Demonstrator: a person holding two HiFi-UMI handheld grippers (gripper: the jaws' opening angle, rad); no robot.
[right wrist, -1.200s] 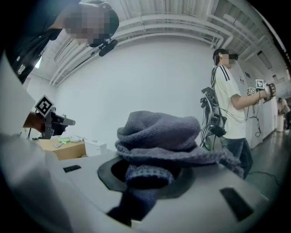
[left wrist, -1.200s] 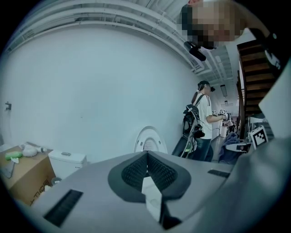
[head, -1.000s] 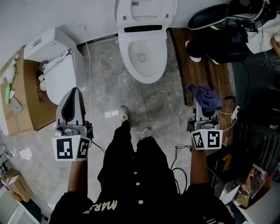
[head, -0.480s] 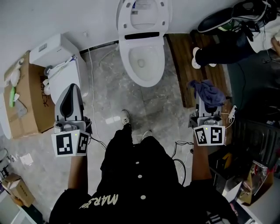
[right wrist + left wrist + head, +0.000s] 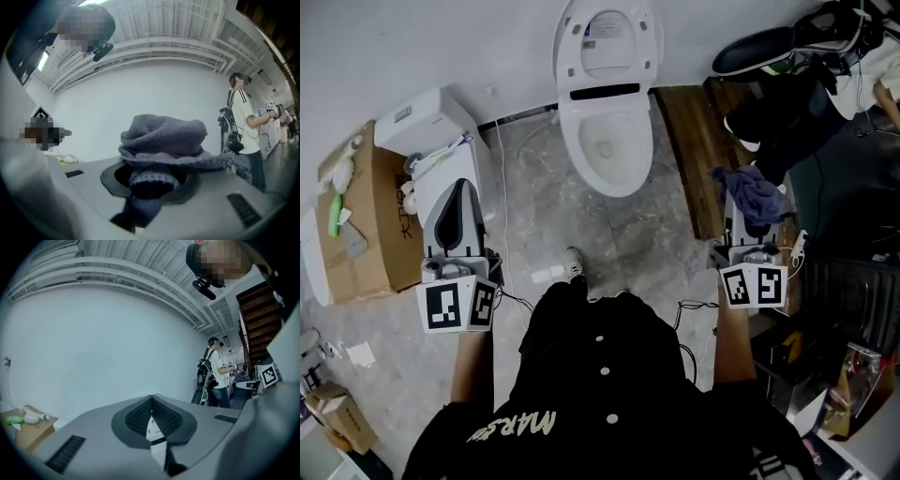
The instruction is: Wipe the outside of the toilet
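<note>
The white toilet (image 5: 605, 103) stands against the far wall with its lid up and bowl open. My left gripper (image 5: 461, 187) hangs low at the left, well short of the toilet and pointing toward the wall. In the left gripper view its jaws (image 5: 151, 399) meet with nothing between them. My right gripper (image 5: 748, 214) is held at the right, beside the toilet's right side and apart from it. It is shut on a crumpled blue-grey cloth (image 5: 750, 199). In the right gripper view the cloth (image 5: 164, 140) bulges above the jaws and hangs down between them.
A second white toilet unit (image 5: 436, 150) and a cardboard box (image 5: 361, 220) sit at the left. A wooden board (image 5: 698, 155) lies right of the toilet. Another person (image 5: 246, 126) stands at the right with bags. Cables (image 5: 684, 314) trail on the grey tile floor.
The head view has shifted, so the toilet sits a little lower in it. Both grippers keep their hold and pose. The person at the top right has moved further right.
</note>
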